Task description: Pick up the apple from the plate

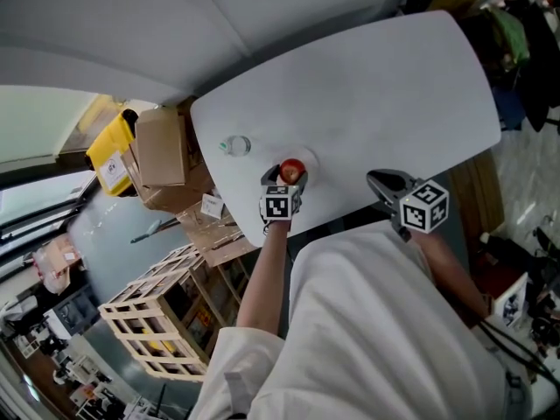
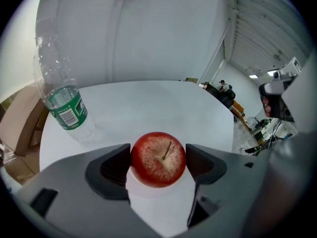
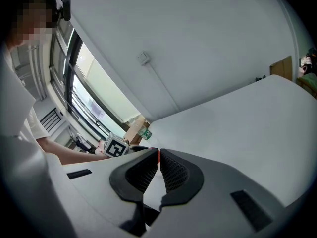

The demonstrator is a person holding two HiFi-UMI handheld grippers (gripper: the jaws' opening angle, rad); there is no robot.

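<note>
A round red apple [image 2: 158,158], stem up, is pictured resting on a round white plate [image 2: 144,192] close to the near edge of the white, round-cornered bench [image 1: 376,94], by its left corner as seen in the head view. The left hand-held gripper [image 2: 158,160] is angled down over the plate with its jaws spread wide. One dark pad is set just beside each flank of the apple, so the fruit is framed squarely between them and is not squeezed. A clear plastic bottle [image 2: 62,100] with a green label is stood upright beyond the apple, toward the bench's left edge. The right hand-held gripper [image 3: 158,160] is held at the near edge, well apart from the plate, its ribbed pads closed together on nothing.
</note>
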